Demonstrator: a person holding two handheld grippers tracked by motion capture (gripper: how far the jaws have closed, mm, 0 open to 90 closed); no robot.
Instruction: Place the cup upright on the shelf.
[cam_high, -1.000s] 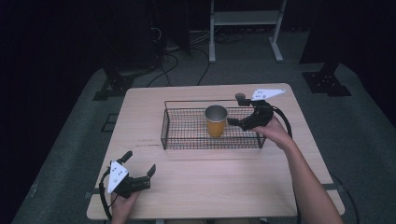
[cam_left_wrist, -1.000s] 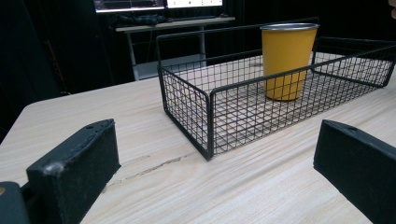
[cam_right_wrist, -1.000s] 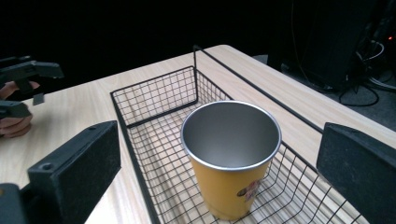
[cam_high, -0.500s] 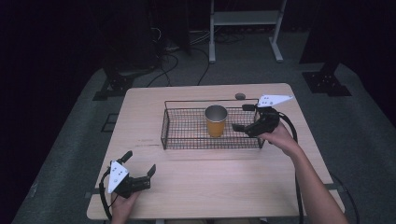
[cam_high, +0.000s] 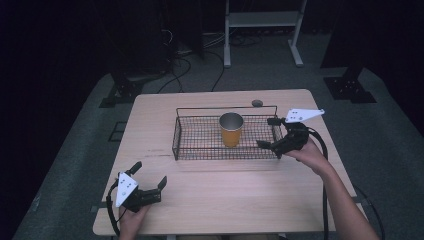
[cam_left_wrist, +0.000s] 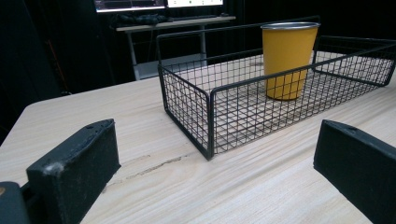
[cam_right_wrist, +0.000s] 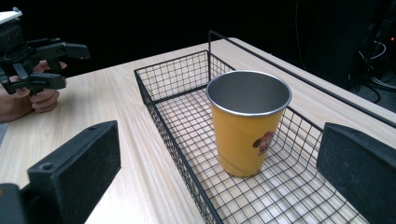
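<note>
Cup (cam_high: 231, 129), yellow with a steel rim, stands upright in the middle of the wire basket (cam_high: 200, 150), apart from every wall. At its three o'clock in the high view the right gripper (cam_high: 270, 132) hangs over the basket's end wall, jaws spread wide and empty. Far off at seven o'clock the left gripper (cam_high: 149, 176) rests on the table (cam_high: 240, 200), also released. Risk as I judge it: a low approach could catch a jaw on the wire rim, or a one-sided touch could tip the tall cup.
</note>
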